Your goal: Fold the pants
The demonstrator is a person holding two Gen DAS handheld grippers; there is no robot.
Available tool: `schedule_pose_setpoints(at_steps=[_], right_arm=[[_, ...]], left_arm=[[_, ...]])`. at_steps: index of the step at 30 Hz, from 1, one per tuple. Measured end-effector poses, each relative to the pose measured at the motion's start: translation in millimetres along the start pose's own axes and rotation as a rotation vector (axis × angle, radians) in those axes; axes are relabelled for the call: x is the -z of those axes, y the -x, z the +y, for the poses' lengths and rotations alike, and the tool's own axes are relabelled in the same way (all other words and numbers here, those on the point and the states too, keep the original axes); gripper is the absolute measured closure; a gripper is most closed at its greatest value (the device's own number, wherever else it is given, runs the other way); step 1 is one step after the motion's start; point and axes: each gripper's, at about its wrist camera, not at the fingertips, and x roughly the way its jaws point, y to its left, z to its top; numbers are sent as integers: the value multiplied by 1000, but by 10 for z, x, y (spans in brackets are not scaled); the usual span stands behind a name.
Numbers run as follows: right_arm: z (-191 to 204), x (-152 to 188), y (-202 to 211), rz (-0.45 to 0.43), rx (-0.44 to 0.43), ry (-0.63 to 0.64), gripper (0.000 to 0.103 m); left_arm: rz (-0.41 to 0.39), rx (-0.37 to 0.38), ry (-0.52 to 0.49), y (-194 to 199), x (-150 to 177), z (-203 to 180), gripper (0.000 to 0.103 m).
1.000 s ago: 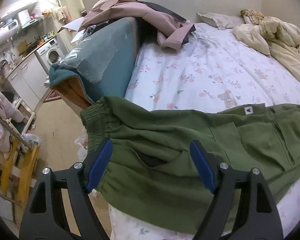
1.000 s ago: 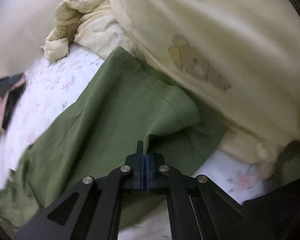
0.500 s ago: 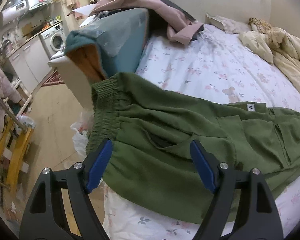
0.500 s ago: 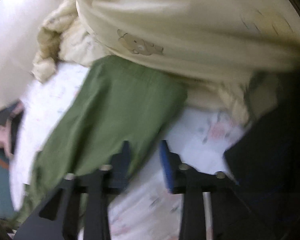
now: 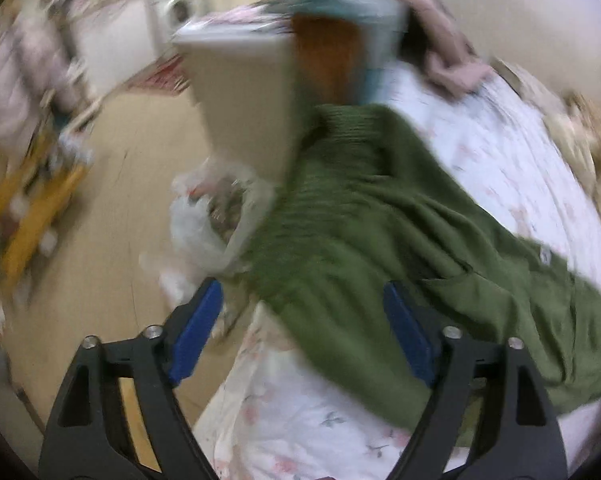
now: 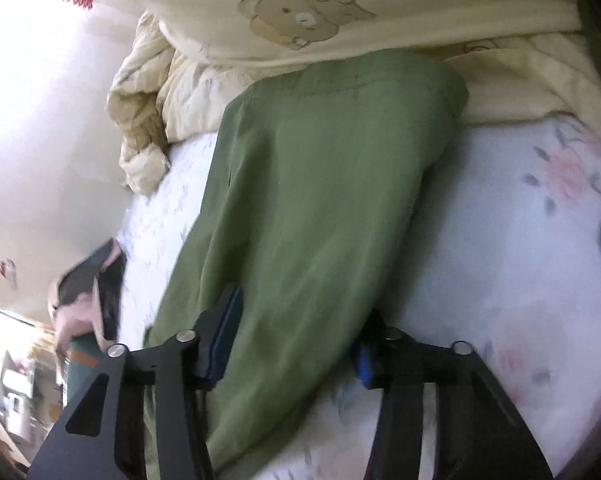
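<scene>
Green pants (image 5: 380, 240) lie stretched across the floral bed sheet (image 5: 512, 160). In the left wrist view the elastic waistband (image 5: 340, 136) is at the bed's near corner. My left gripper (image 5: 306, 320) is open and empty, just short of the waist end. In the right wrist view a pant leg (image 6: 320, 200) runs up to the cream quilt (image 6: 340, 12), its hem resting against it. My right gripper (image 6: 296, 344) is open, with the leg's cloth lying between its blue pads.
A white box (image 5: 244, 92) and a teal-and-orange cushion (image 5: 332, 40) stand at the bed's corner. A plastic bag (image 5: 212, 220) lies on the floor beside the bed. Pink clothes (image 5: 440, 56) are piled at the far side. The wall is behind the quilt.
My right gripper opened and let go of the pant leg, which now lies flat. My left gripper swung left toward the waistband and the bed corner, staying open.
</scene>
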Motion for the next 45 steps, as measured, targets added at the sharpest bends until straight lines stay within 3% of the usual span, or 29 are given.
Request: schedule_pose_setpoints(at_steps=[2,5,8,12,16,18,19,21,24,25,26,28,34,45], right_arm=[[-39,-57,-39,-4,-2,0,74],[-61,-95,-85,-2,7,18,83],[-85,-77,-72,-10,-8,5,84],[-115,-56,-14,-2,-10,-1,84],[-124,-44,0,2,-11,-13,82],[-96,-52,-27,-4,-4,4,81],[-83,-58,-43,-8,1,2,81],[-71,-74,-70,-9,3,-9,81],[-7,-137,-189,7,-7,5,81],[18,-153,-214,8,-10,19,81],[65,-171,-240,11,9,43,84],[136,-194,-242,12,22,69,101],[263,-132,111,-65,-2,89,101],[431,258,893,-54,27,105,101]], left_arm=[[8,4,137,-105,26,334,15],[51,73,243,-345,85,551,14],[90,120,322,-609,256,592,13],[115,310,450,-827,464,468,13],[106,332,432,-984,339,285,13],[114,349,478,-1095,275,279,15],[95,362,513,-1097,254,296,18],[64,372,563,-1086,209,316,32],[41,331,484,-1036,139,203,71],[30,311,446,-994,116,181,88],[16,311,429,-965,107,181,93],[-43,292,370,-784,68,118,96],[-72,276,328,-341,-99,146,97],[-94,233,310,439,-209,687,99]])
